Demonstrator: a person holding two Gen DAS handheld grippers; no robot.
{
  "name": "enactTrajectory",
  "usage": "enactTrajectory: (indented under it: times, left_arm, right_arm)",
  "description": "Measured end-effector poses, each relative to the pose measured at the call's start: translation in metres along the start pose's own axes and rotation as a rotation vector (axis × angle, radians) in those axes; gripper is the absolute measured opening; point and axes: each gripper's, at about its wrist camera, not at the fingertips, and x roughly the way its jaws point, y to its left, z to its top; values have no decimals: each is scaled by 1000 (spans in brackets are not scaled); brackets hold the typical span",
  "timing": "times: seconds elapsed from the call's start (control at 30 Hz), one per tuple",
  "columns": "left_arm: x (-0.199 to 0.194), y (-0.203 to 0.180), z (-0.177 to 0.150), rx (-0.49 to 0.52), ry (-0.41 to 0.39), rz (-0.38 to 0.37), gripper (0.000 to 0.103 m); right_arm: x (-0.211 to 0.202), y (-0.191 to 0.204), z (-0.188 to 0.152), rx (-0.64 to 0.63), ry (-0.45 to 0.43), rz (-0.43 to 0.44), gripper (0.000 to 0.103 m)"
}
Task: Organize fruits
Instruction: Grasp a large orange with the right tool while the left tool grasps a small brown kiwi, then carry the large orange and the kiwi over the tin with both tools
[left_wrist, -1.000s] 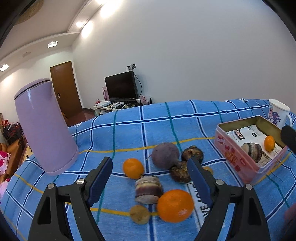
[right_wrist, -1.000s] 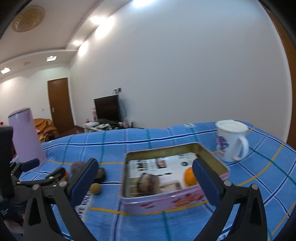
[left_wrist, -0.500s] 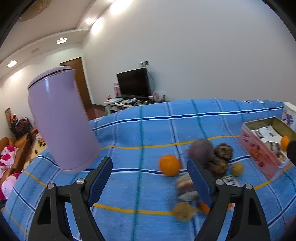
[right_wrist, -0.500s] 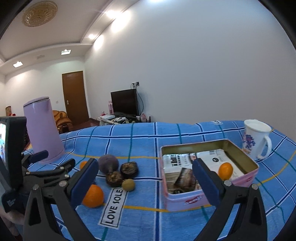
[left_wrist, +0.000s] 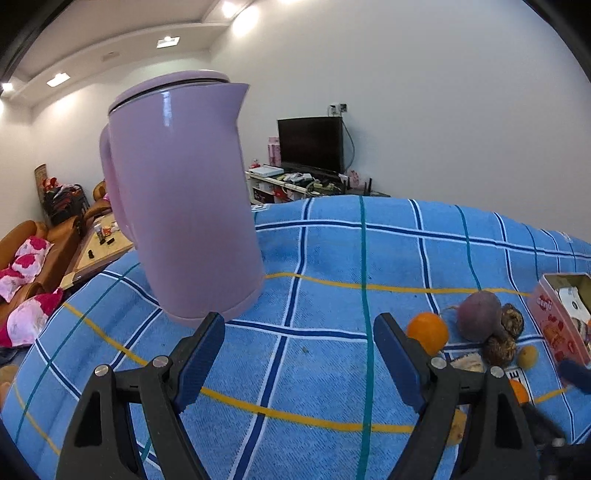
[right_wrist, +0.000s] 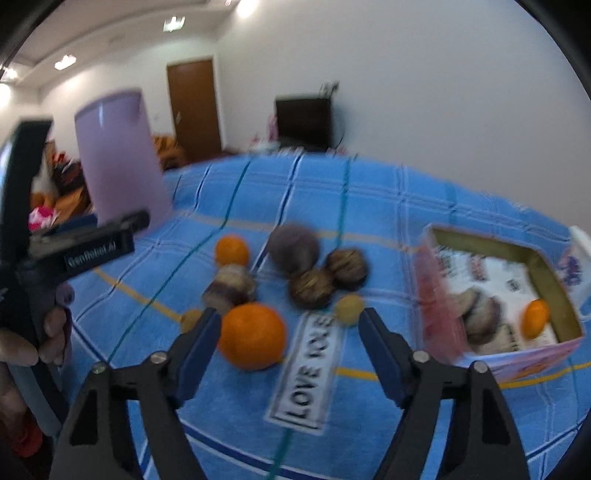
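On the blue checked bench (right_wrist: 369, 206), I'm swinging my right gripper (right_wrist: 290, 338) off the pink tin (right_wrist: 439, 299) and down over the loose pile. A second ago it was framing the tin; now the big orange (right_wrist: 253, 336) is sitting just inside my left pad. The jaws were fully apart and are closing now, with nothing clamped yet and the orange not squarely between them. My read: next pick is starting and that orange is the target.

Left gripper (left_wrist: 299, 360) is panning away from the fruit toward the purple kettle (left_wrist: 181, 192). Its jaws are apart and holding nothing. The pile, centred a second ago, is now sliding to the right edge of its view.

Count, right wrist view (blurred):
- loose oranges: 2, the big one plus a smaller orange (right_wrist: 231, 251) behind
- purple round fruit (right_wrist: 293, 249): 1
- dark brown wrinkled fruits (right_wrist: 312, 288): 2, touching
- brown banded piece (right_wrist: 231, 286): 1
- small yellow fruits (right_wrist: 349, 308): 2
- in the tin: 1 small orange (right_wrist: 535, 319), 1 brown banded piece (right_wrist: 480, 314)
- mug (right_wrist: 580, 266): 1, behind the tin

Roughly eight still loose, so it's early going.
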Motion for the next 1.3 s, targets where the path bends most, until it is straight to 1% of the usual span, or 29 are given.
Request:
enactTrajectory:
  times: [0.03,0.07,0.1,0.17,0.2,0.23,0.3,0.4,0.47,0.53,0.57,0.6,0.63,0.7,0.73,0.8,0.83,0.9,0.97,1.0,1.03,1.07,1.13,1.17,1.3]
  left_arm:
    - [0,-2,0,9,4,-10,84]
    - [0,-2,0,15,6,-20,84]
    - [-1,-3,0,22,8,-31,84]
    - [-1,-7,0,37,14,-45,84]
    - [-1,-8,-1,45,17,-52,84]
    - [-2,-10,-1,52,21,-58,84]
    - [-1,-13,-2,65,31,-72,84]
    - [-1,-18,-3,92,37,-86,84]
    - [-2,-21,-4,105,39,-101,84]
    - [-3,-22,-4,110,42,-137,84]
    - [-5,-23,-5,112,42,-161,84]
    - [-7,-24,-5,118,42,-196,84]
    - [-10,-27,-6,129,45,-242,83]
    - [-14,-35,-8,159,58,-323,73]
    - [-15,-40,-10,179,74,-366,71]
    - [-15,-50,-16,219,115,-425,66]
    - [-13,-56,-20,245,139,-437,64]
    - [-8,-67,-26,289,179,-441,53]
    - [-3,-74,-31,310,209,-435,49]
    - [-1,-77,-34,317,222,-424,44]
    - [2,-77,-35,317,230,-418,42]
    - [4,-77,-36,312,240,-420,39]
    - [10,-77,-38,302,263,-429,30]
    - [12,-78,-38,302,272,-428,29]
    - [11,-74,-36,282,271,-443,28]
  right_arm:
    - [6,3,0,-7,28,8,71]
    - [13,5,1,-16,57,15,70]
    - [17,7,2,-19,67,36,69]
    - [22,13,3,-37,84,38,68]
    - [27,15,3,-50,103,35,66]
    - [31,17,2,-60,126,28,59]
    - [36,21,2,-70,160,38,52]
    - [37,20,2,-58,167,54,52]
    - [36,18,1,-46,165,66,51]
    - [27,11,0,-9,133,72,51]
    - [19,4,-1,24,89,88,51]
    - [5,-7,-2,68,18,111,51]
    - [-1,-12,-2,82,-15,107,51]
    - [-15,-22,-1,84,-95,52,51]
    - [-20,-25,0,86,-128,27,51]
    - [-25,-33,1,109,-162,6,51]
    - [-25,-36,3,124,-166,3,51]
    - [-24,-43,3,161,-157,12,51]
    - [-20,-46,4,185,-145,26,51]
    - [-21,-47,1,198,-140,34,51]
    - [-22,-52,2,207,-137,40,51]
    - [-24,-52,2,210,-136,44,51]
    - [-26,-51,0,200,-139,40,51]
    - [-27,-48,1,190,-143,33,51]
    - [-29,-42,0,165,-146,10,51]
